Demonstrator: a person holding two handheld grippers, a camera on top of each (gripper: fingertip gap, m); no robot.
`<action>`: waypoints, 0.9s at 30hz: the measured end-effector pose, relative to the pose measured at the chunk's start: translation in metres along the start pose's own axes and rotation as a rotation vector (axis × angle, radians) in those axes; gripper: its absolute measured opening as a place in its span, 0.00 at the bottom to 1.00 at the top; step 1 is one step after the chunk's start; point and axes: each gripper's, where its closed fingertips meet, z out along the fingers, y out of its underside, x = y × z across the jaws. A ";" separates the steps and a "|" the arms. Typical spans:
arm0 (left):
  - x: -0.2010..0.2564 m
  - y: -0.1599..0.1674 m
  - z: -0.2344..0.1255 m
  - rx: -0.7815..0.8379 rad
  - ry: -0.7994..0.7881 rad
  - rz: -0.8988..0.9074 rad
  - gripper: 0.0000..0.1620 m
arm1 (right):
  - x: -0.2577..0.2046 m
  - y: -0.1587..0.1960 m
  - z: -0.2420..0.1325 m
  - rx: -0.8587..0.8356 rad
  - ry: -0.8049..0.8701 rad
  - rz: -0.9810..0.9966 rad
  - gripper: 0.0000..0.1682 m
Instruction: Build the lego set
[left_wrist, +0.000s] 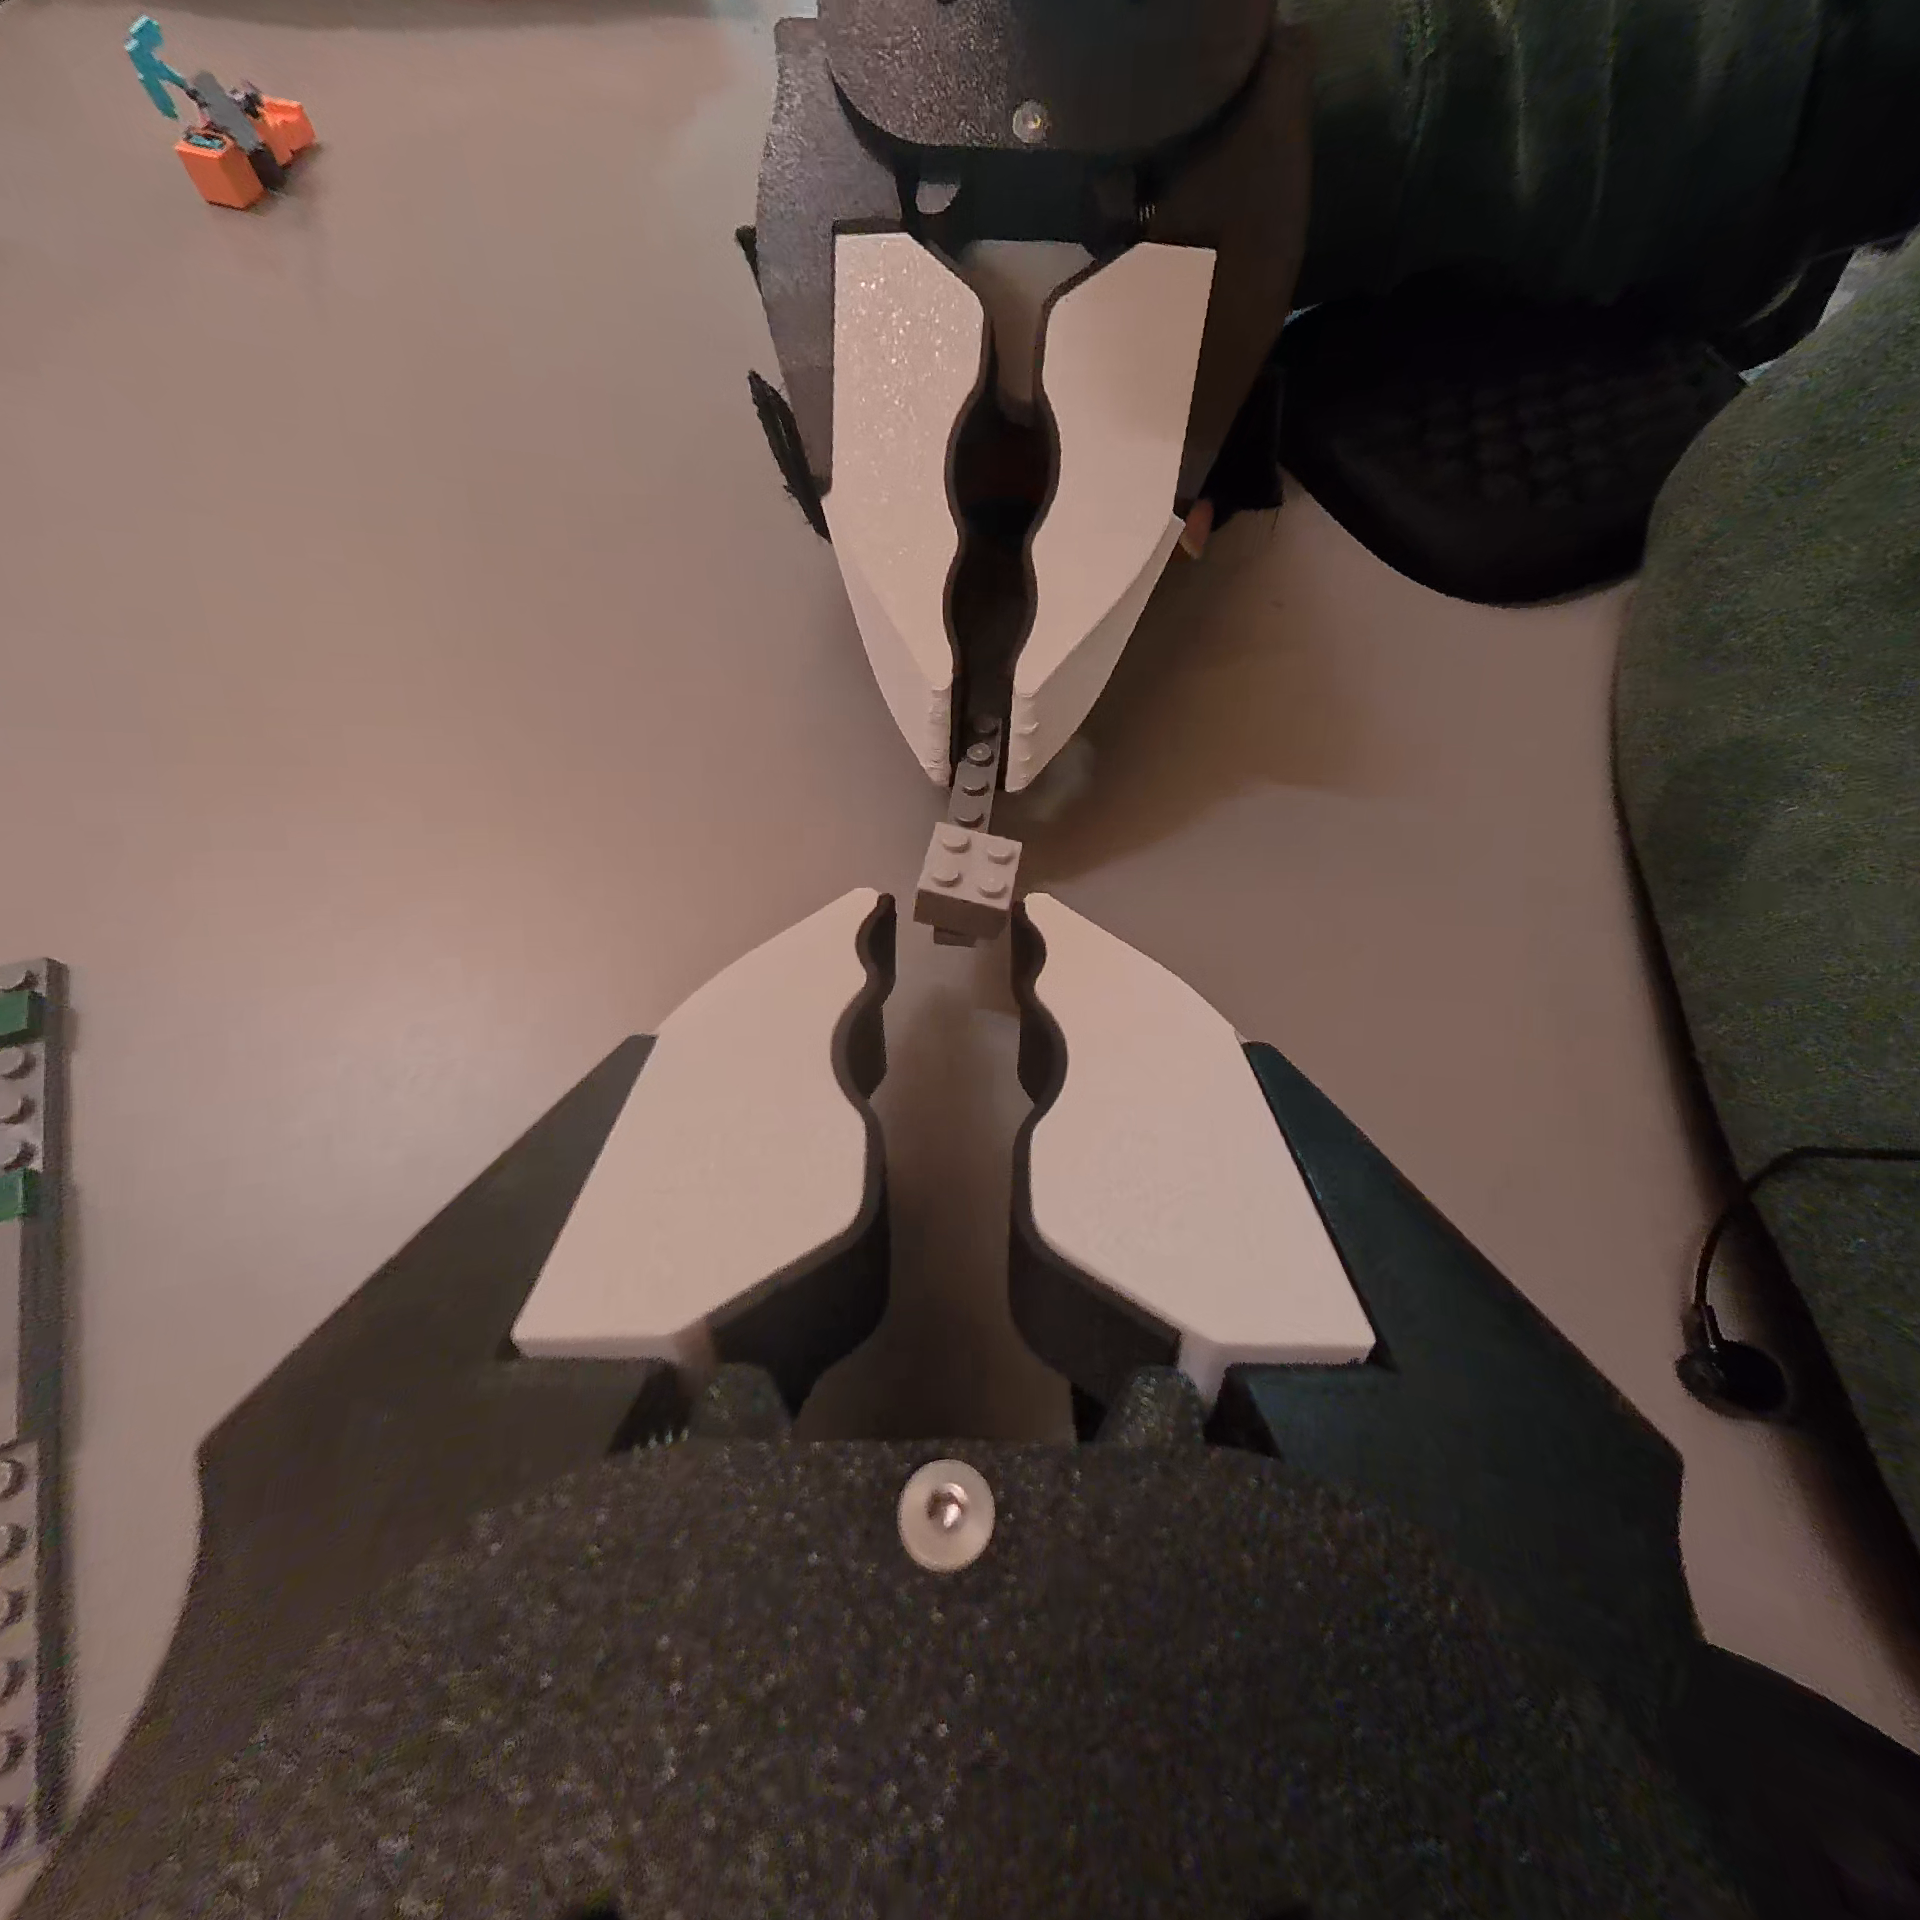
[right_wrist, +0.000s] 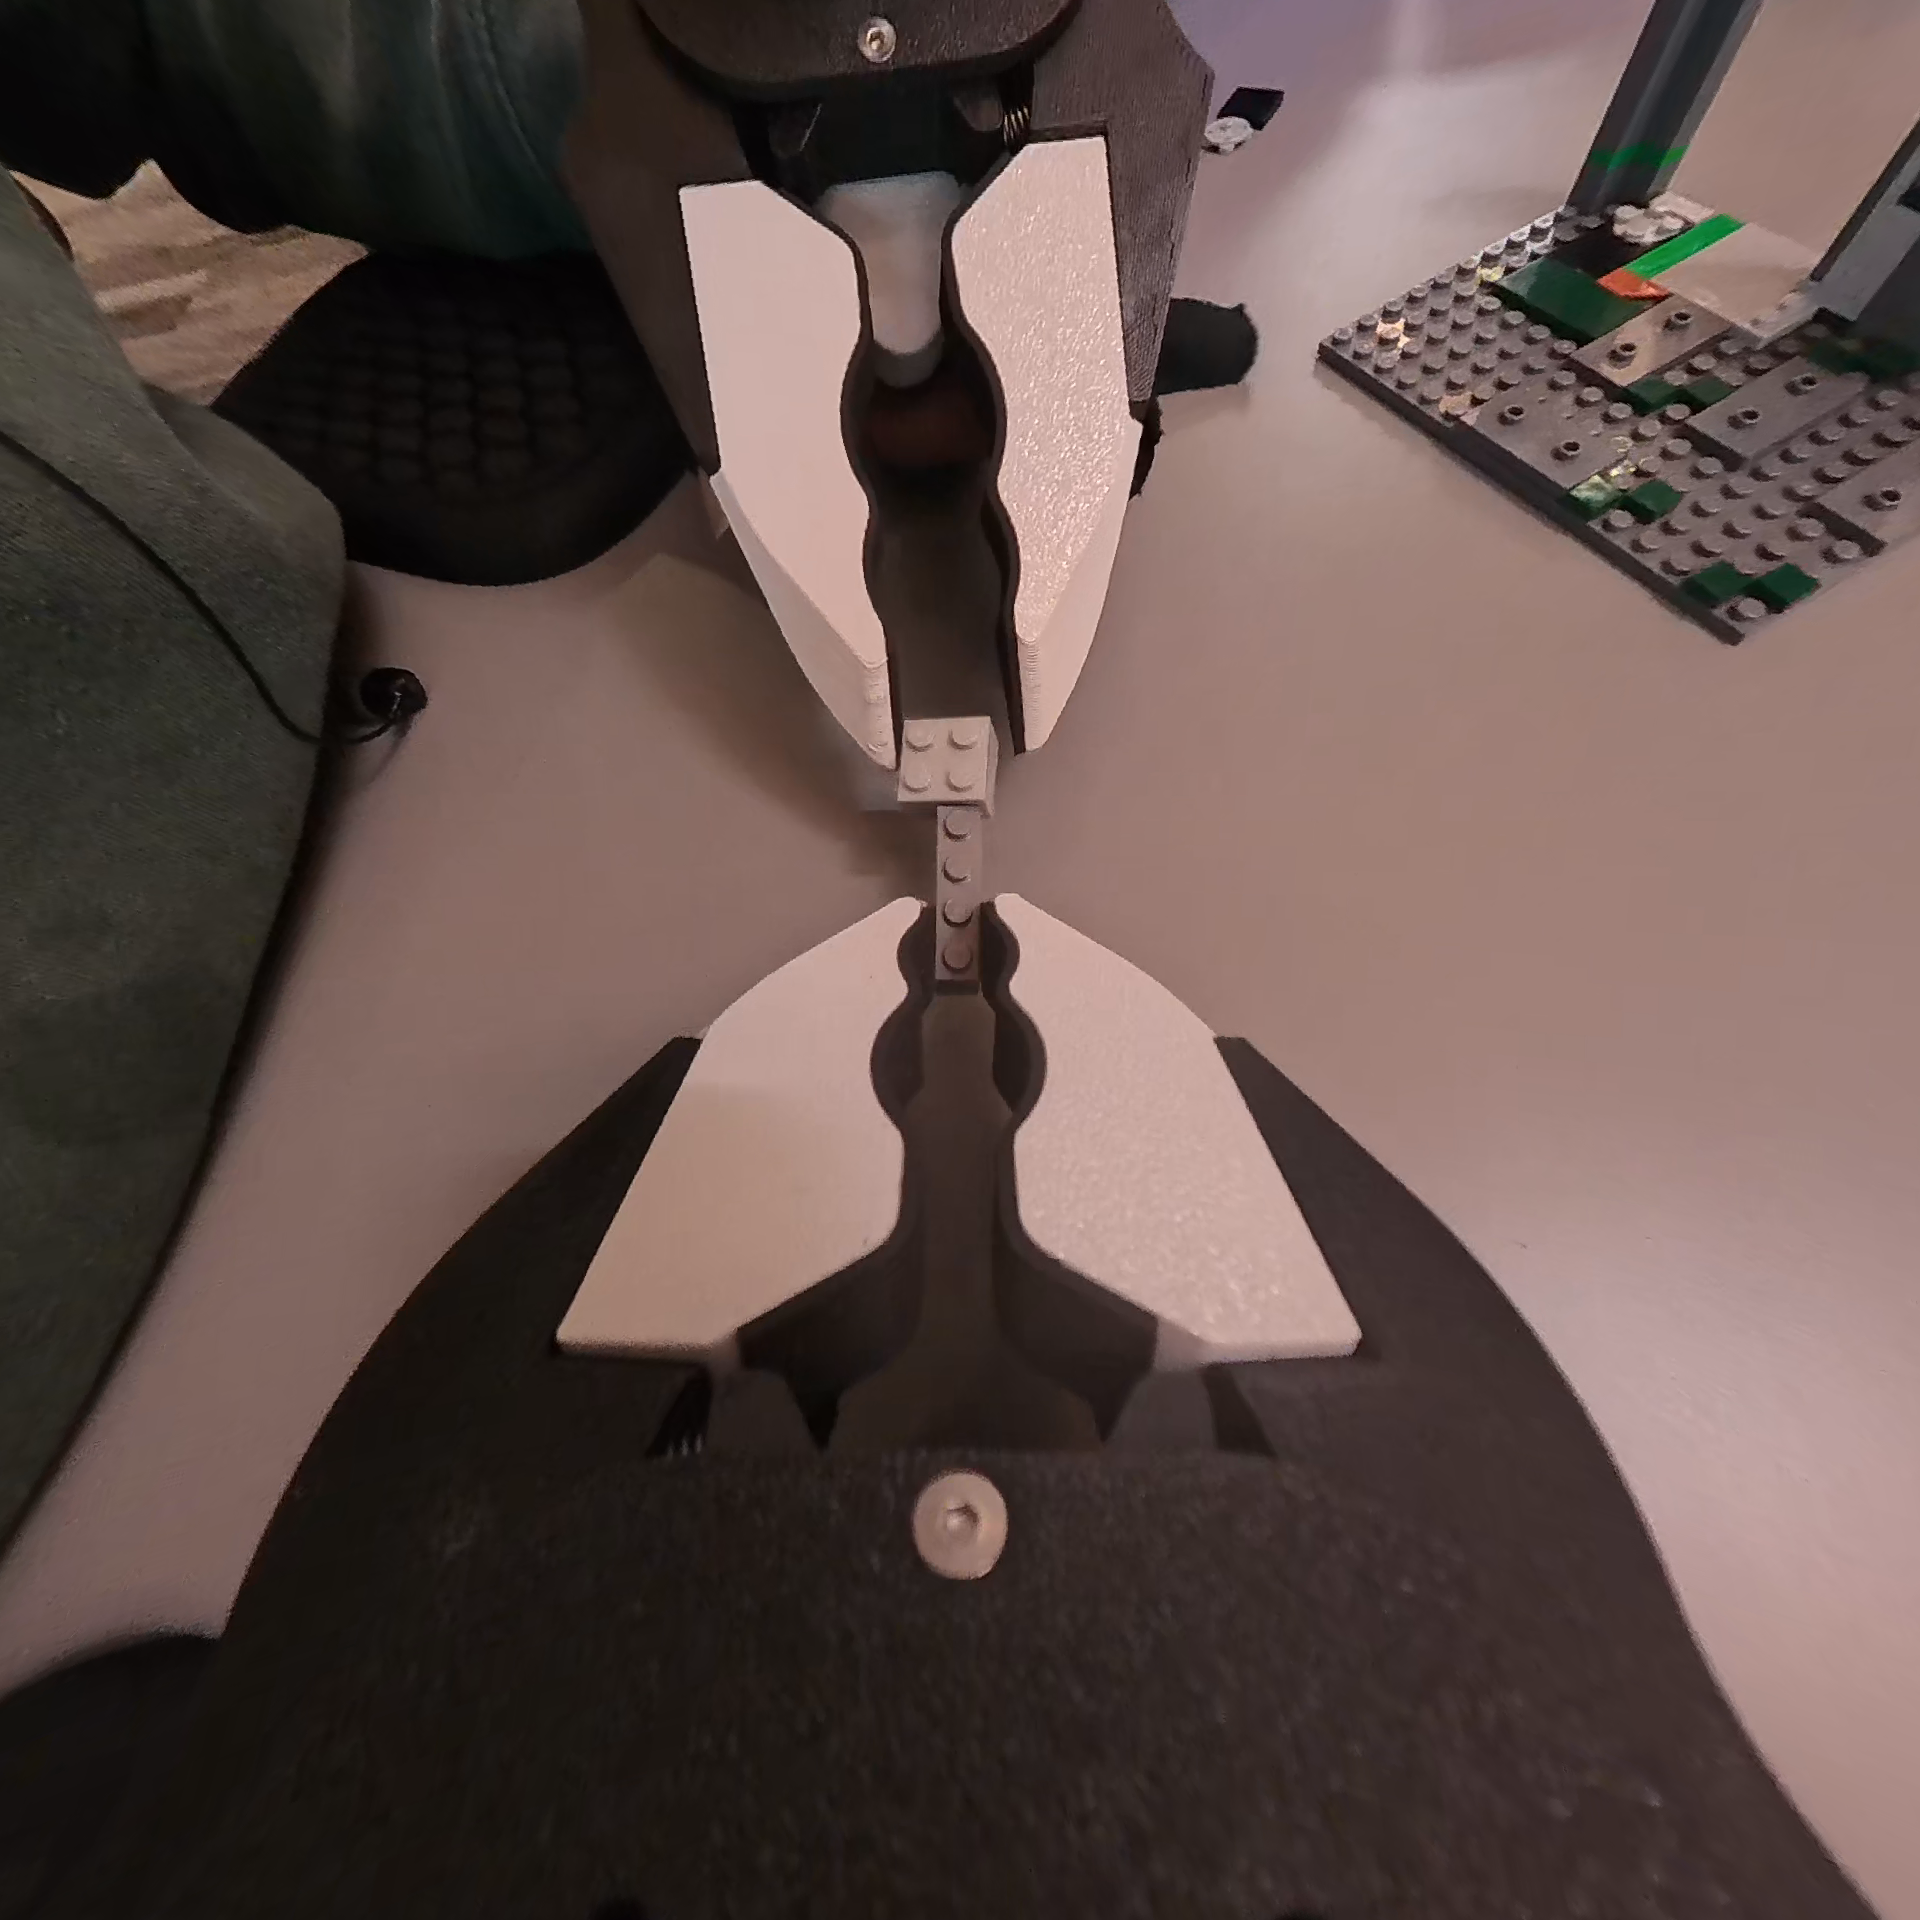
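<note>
Between the two facing grippers, above the table, one narrow grey plate runs lengthwise from tip to tip, studs up, with one 2x2 grey brick at its end. The right gripper pinches the plate's other end; four studs show. The left gripper has jaws spread about the brick, and contact is unclear. One grey baseplate stands well apart. One small orange model lies far off, its details hard to make out.
</note>
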 end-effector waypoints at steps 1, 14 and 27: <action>0.000 0.000 0.000 0.000 0.001 -0.014 0.12 | 0.000 0.000 0.000 0.000 0.001 -0.002 0.05; 0.005 0.002 0.003 -0.011 0.029 -0.076 0.13 | -0.002 0.002 0.003 -0.020 0.014 -0.024 0.05; 0.000 -0.003 -0.001 0.055 0.117 -0.418 0.12 | -0.003 -0.002 0.003 0.000 0.045 -0.081 0.05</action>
